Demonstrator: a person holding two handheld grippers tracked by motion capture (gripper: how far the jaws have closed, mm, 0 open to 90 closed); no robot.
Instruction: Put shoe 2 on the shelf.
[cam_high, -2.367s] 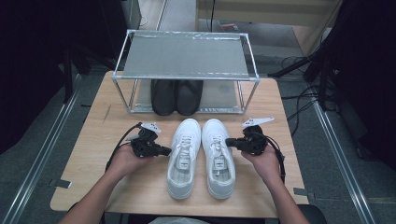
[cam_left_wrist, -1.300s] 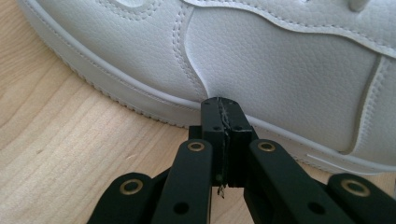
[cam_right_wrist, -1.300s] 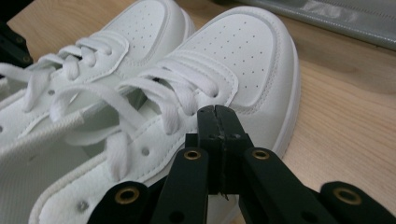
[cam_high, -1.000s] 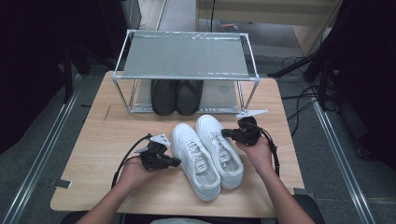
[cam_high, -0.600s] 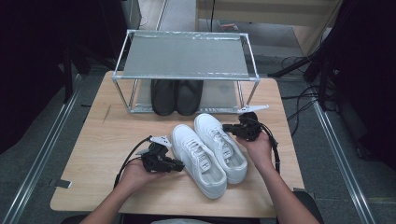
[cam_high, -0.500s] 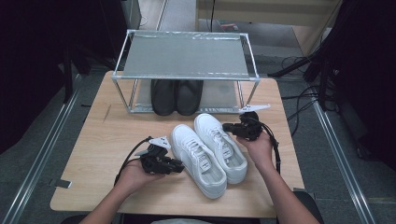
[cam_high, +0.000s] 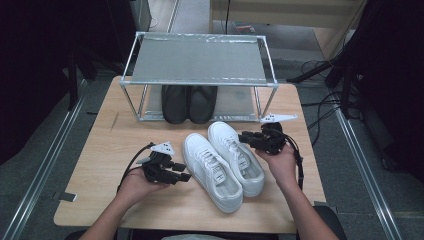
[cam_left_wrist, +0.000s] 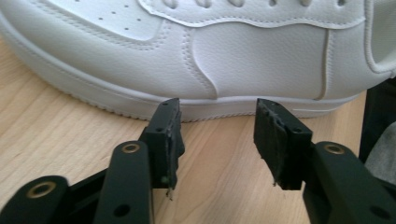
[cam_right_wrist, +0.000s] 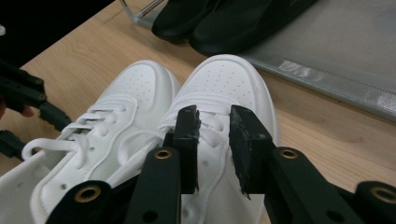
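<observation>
From the high view the white shoes sit side by side mid-desk, toes angled toward the rack at the far edge, heels toward the near right. The left gripper view adds what you can't get from above: the left gripper sits low on the wood facing the nearer shoe's side, jaws just opened, nothing between them. The right gripper hangs over the other shoe's laces, jaws just parted a little, gripping nothing, black shoes beyond
</observation>
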